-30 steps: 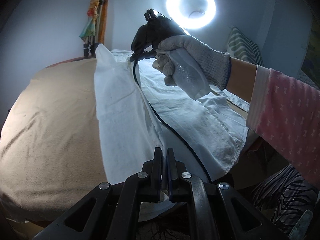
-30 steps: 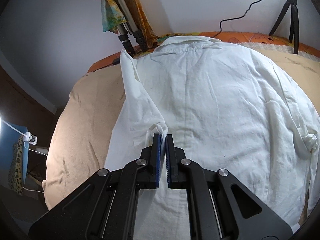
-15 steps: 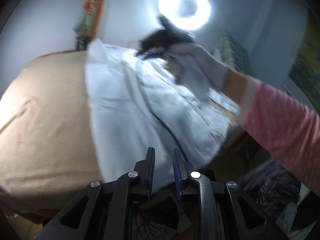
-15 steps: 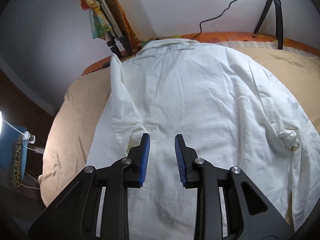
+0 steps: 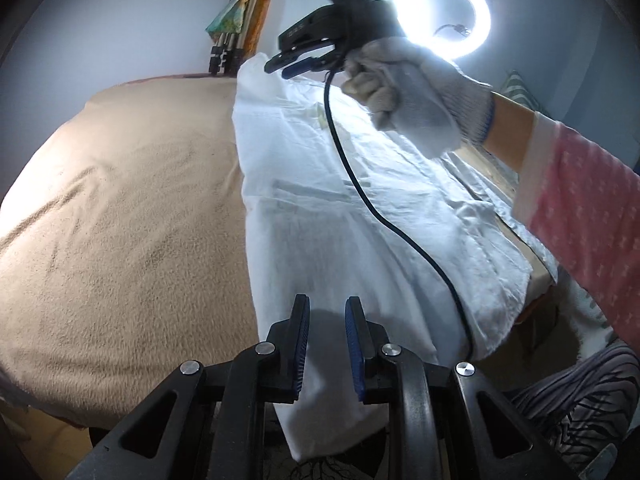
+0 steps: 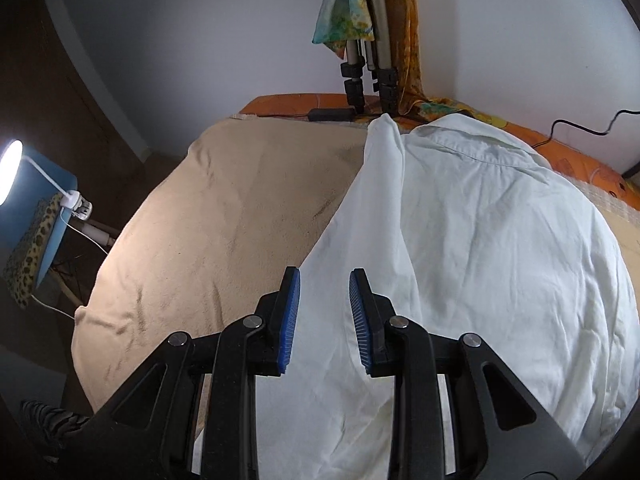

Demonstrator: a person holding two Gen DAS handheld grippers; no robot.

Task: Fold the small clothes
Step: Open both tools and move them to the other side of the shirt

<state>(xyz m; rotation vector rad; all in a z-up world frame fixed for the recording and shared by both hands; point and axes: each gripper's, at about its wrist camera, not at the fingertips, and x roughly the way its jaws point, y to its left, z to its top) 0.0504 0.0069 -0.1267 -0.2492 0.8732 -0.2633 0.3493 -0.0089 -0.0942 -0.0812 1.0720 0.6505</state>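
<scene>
The left wrist camera sits just behind the left gripper (image 5: 327,344) and looks forward and down along its fingers, close above the near hem of the shirt (image 5: 320,216), toward the wall and the ring light (image 5: 442,20). It also takes in the right gripper (image 5: 296,65) and its gloved hand (image 5: 408,88), higher up.

The right wrist camera sits behind the right gripper (image 6: 325,316), tilted down over the shirt (image 6: 480,240) and facing the wall with the tripod legs (image 6: 368,76).

Both views share the shirt, the tan blanket (image 5: 120,220) (image 6: 224,220) and the tripod legs (image 5: 226,52).
</scene>
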